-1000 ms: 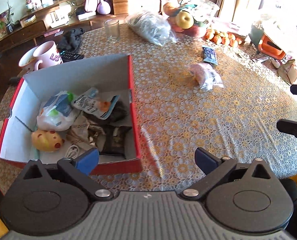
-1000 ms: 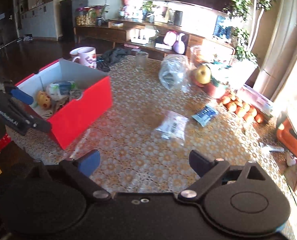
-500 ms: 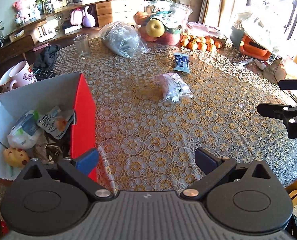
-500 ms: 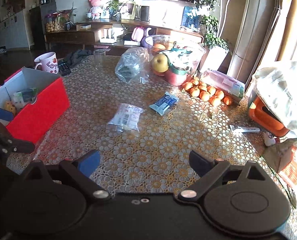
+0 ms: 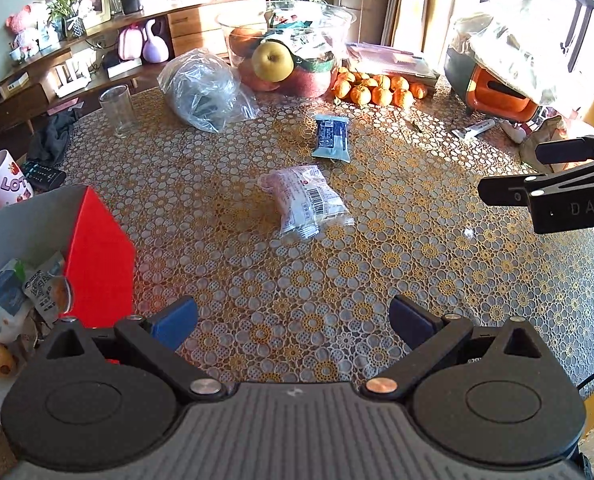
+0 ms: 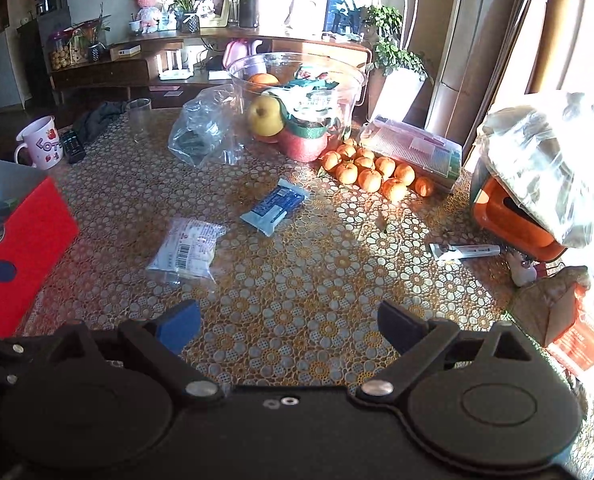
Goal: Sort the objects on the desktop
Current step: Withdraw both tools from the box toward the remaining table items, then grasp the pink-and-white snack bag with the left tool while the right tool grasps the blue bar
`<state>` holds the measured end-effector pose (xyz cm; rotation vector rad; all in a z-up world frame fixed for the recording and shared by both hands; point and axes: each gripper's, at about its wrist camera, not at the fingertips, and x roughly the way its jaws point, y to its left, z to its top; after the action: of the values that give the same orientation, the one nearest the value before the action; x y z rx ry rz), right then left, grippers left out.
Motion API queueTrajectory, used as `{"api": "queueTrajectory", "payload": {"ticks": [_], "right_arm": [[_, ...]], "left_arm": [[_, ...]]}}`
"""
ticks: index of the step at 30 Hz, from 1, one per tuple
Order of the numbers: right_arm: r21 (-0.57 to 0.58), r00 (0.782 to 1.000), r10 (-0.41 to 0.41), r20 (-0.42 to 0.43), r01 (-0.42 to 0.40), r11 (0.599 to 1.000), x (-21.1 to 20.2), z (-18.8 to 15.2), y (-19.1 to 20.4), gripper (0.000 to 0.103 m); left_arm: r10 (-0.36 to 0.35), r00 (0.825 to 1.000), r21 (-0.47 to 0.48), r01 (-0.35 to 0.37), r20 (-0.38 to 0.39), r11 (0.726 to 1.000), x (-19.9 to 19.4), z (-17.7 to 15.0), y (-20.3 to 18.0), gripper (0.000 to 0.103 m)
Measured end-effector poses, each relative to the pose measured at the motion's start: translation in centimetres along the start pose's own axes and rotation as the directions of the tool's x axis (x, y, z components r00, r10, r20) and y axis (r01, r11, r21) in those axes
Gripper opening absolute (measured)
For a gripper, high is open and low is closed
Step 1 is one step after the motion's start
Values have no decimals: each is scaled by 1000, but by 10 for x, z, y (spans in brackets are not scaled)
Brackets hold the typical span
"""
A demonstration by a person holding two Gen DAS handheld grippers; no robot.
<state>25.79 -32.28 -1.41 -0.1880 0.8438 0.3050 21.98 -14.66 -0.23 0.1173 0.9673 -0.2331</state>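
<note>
Hovering level above the tabletop (image 5: 377,264), the left gripper (image 5: 293,320) and right gripper (image 6: 287,326) both stand open and empty. Ahead lies the clear snack packet (image 5: 307,200), farther the blue packet (image 5: 331,137); the red box (image 5: 97,256) sits left.

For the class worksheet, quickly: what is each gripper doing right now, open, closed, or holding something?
Left gripper: open, holding nothing.
Right gripper: open, holding nothing.
</note>
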Motion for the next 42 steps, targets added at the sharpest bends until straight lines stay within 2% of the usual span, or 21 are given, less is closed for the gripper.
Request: {"api": "queueTrajectory", "payload": {"ticks": [15, 24, 33, 42], "right_arm": [[71, 995, 28, -93, -21, 997, 73, 67, -19, 95], [140, 989, 38, -146, -18, 990, 125, 100, -22, 95], [182, 982, 58, -178, -25, 983, 182, 113, -20, 94], [198, 973, 48, -226, -2, 980, 222, 122, -22, 92]], "left_arm": [[-12, 1000, -23, 12, -18, 1000, 62, 55, -3, 102], [-4, 998, -53, 0, -66, 999, 102, 78, 5, 102], [16, 996, -32, -19, -86, 999, 134, 90, 4, 102], [31, 994, -80, -40, -101, 996, 156, 96, 5, 102]]}}
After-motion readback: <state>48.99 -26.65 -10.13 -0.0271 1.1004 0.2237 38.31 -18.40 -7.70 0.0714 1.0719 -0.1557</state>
